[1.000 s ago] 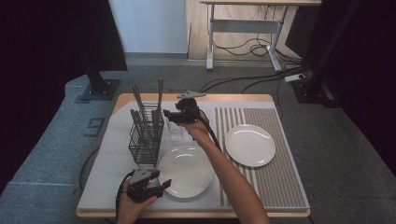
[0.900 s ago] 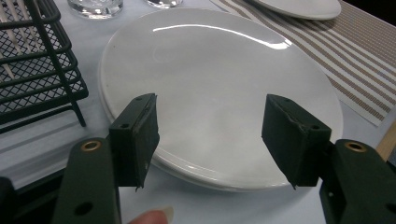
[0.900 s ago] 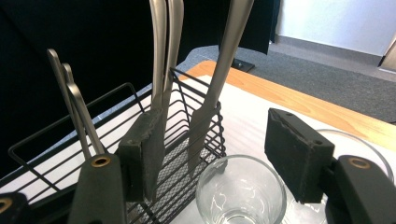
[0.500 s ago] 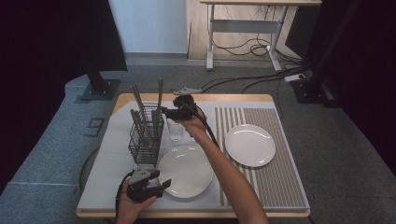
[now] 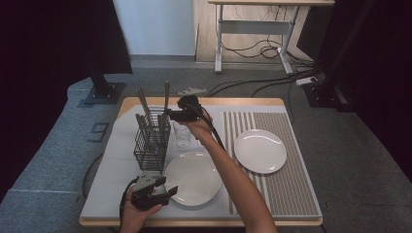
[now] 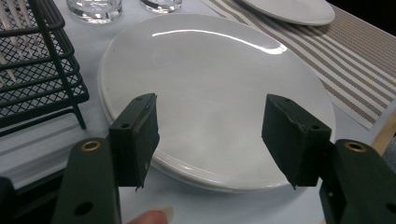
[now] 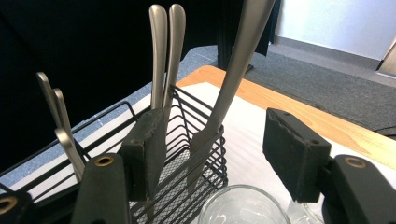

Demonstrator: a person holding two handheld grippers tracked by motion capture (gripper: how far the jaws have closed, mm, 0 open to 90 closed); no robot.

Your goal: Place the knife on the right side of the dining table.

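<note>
At a laid table, we hold the right gripper [image 5: 171, 115] up beside the black wire cutlery basket [image 5: 151, 143], its jaws spread wide and pinching nothing. In the right gripper view, a steel utensil handle [image 7: 233, 79] leans out of the basket's near corner and rises through the gap between the jaws, nearer the left pad; we cannot tell whether it touches that pad. Two more handles [image 7: 164, 51] stand upright side by side behind the left jaw, and others tilt from the basket's far side. A drinking glass [image 7: 243, 205] sits just below the right gripper [image 7: 217, 144], its rim close under the jaws, so room to drop is tight there.

Our left gripper [image 5: 167, 190] hovers at the table's near edge, jaws likewise spread and empty. In the left gripper view they frame the near rim of a white plate [image 6: 210, 88], with clear air between each pad and the rim. The basket's corner [image 6: 46, 70] stands just beside the plate's left edge; two glasses [image 6: 93, 7] sit past its far edge.

A second white plate [image 5: 260, 150] lies well apart on the striped mat [image 5: 291, 189], with open mat all around it.
</note>
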